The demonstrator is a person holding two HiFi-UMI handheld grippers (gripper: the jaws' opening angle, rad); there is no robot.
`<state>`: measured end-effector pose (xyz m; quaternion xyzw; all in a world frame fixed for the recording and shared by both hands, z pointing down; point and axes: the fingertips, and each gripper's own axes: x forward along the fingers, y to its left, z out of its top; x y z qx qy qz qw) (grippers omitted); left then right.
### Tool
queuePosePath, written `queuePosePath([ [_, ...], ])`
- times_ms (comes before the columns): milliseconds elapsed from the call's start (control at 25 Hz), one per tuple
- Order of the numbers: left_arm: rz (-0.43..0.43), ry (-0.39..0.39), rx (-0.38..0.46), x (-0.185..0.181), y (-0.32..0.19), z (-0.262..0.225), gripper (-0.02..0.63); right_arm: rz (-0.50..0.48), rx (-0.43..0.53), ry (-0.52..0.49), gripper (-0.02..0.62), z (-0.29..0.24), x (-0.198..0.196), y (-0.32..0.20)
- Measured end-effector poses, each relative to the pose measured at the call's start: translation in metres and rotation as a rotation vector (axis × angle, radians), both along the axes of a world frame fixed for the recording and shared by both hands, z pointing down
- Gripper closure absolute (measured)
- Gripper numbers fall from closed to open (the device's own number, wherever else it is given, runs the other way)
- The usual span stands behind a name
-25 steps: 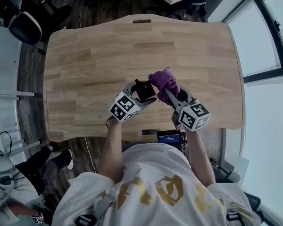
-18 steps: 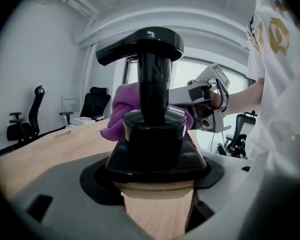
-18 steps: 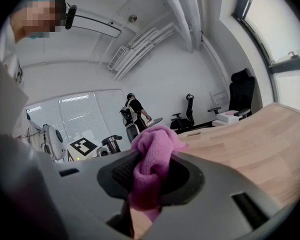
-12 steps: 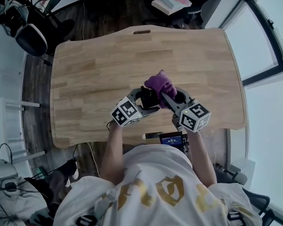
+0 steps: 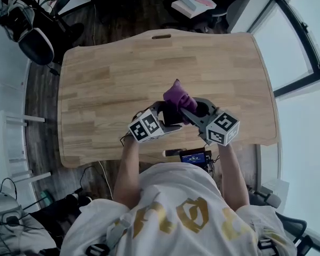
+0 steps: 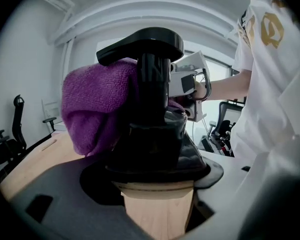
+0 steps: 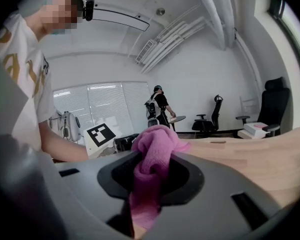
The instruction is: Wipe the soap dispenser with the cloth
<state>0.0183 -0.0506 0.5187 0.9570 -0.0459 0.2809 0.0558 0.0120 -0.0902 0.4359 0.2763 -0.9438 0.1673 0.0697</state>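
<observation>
Wooden table [image 5: 106, 79], black office chair [image 5: 36, 40], perhaps books [image 5: 194, 1], bright windows [image 5: 304, 31]

The right gripper [image 5: 186, 106] is swinging its purple cloth [image 5: 177, 94] leftward. It is closing the gap seen a second ago, and the cloth is now pressing against the black soap dispenser [image 5: 170, 115] and bunching beside its pump head [image 6: 140, 41]. The left gripper [image 5: 164, 112] is edging slightly right with the dispenser to meet it. The right gripper's marker cube [image 5: 223, 127] is turning outward, so the tool is angling more sharply across the table [image 5: 106, 73] than before.
</observation>
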Motion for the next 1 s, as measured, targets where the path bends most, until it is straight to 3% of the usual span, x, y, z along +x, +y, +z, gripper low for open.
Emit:
queuePosePath([
  [280,0.069,-0.076,0.022,0.004,0.012,0.008,0.262,-0.071,-0.018,-0.026,0.492,-0.001,-0.001,0.009],
  [560,0.080,-0.079,0.041,0.003,0.014,0.010,0.262,-0.136,0.013,0.013,0.499,-0.001,-0.004,0.016],
  [800,0.042,-0.055,0.015,-0.003,0.007,0.012,0.262,-0.206,0.011,-0.027,0.499,-0.002,-0.011,0.026],
  [1000,0.035,-0.058,0.007,-0.002,0.006,0.011,0.262,-0.203,0.007,-0.026,0.499,-0.003,-0.010,0.029],
])
